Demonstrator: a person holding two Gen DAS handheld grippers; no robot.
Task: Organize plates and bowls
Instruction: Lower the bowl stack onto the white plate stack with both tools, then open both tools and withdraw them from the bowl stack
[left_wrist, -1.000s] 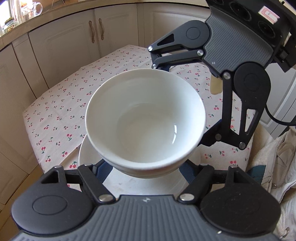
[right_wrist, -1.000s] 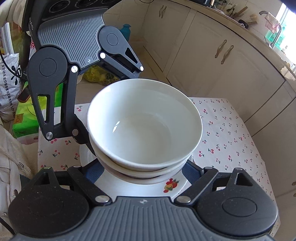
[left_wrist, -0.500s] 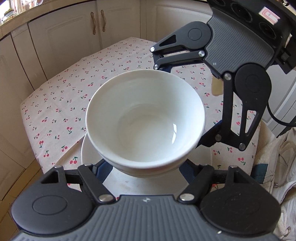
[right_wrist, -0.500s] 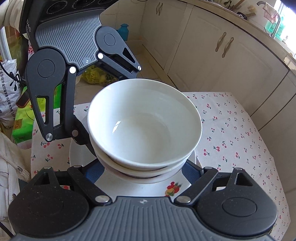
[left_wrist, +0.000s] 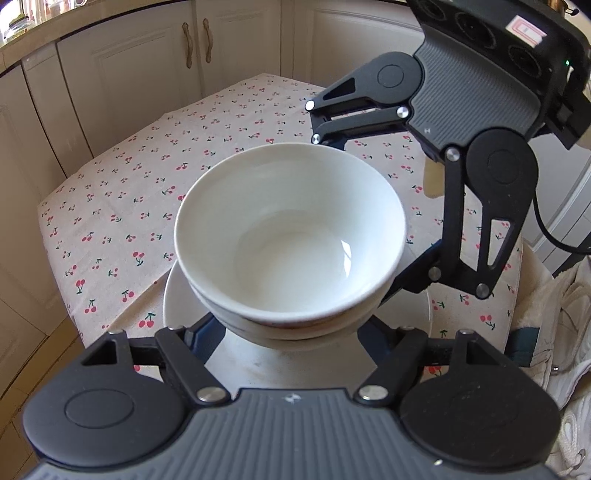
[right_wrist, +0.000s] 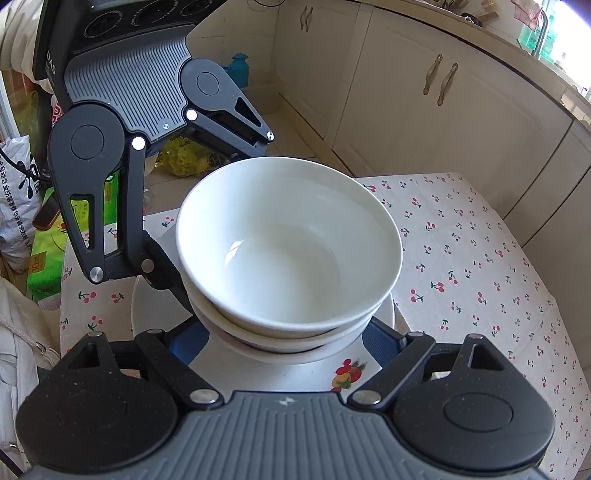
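Two white bowls are nested, the top bowl (left_wrist: 291, 236) inside a lower bowl (left_wrist: 295, 330), over a white plate (left_wrist: 177, 302) with a fruit print (right_wrist: 347, 373). My left gripper (left_wrist: 291, 328) reaches around the bowl stack from the near side, its blue-padded fingers wide apart at the stack's sides. My right gripper (right_wrist: 288, 332) does the same from the opposite side. Each gripper also shows in the other's view: the right (left_wrist: 373, 206), the left (right_wrist: 207, 206). The bowls hide all fingertips. The top bowl (right_wrist: 288, 243) is empty.
A table with a cherry-print cloth (left_wrist: 147, 192) lies under the plate. Cream kitchen cabinets (left_wrist: 147, 74) stand behind it. White fabric (left_wrist: 561, 332) hangs at the table's edge. Bags and a green box (right_wrist: 44, 258) sit on the floor beyond.
The bowl stack and plate have come lower, closer to the tablecloth, with both grippers still around them. The lower bowl's rim now shows more.
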